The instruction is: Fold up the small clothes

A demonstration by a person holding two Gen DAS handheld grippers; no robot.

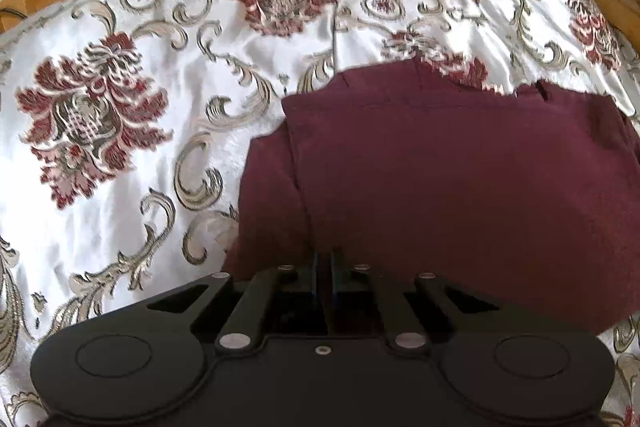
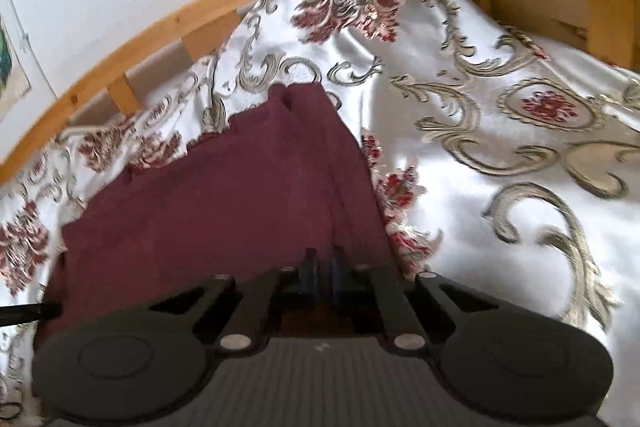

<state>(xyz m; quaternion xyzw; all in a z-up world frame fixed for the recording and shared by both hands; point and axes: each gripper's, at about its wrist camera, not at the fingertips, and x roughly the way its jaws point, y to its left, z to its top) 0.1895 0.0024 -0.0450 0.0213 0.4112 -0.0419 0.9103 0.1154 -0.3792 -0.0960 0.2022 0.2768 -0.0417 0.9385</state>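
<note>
Two grippers, left (image 1: 324, 259) and right (image 2: 322, 259), jaws pinched shut on maroon garment (image 1: 460, 167) edge, apparently for folding across bedspread (image 1: 120, 187)

both grippers closed, each low in the middle of its own view

the left gripper (image 1: 325, 261) sits at the bottom centre of the left wrist frame; its two fingers (image 1: 316, 275) are pressed together with only a thin dark line between them, and it points downward and away from the camera. the right gripper (image 2: 322, 259) is at the bottom centre of the right wrist frame, its fingers (image 2: 309, 269) also nearly together, with a narrow gap. whether cloth is pinched inside either pair i cannot tell. at the lower left edge of the right wrist frame a thin black bar enters, too blurred to identify.
</note>
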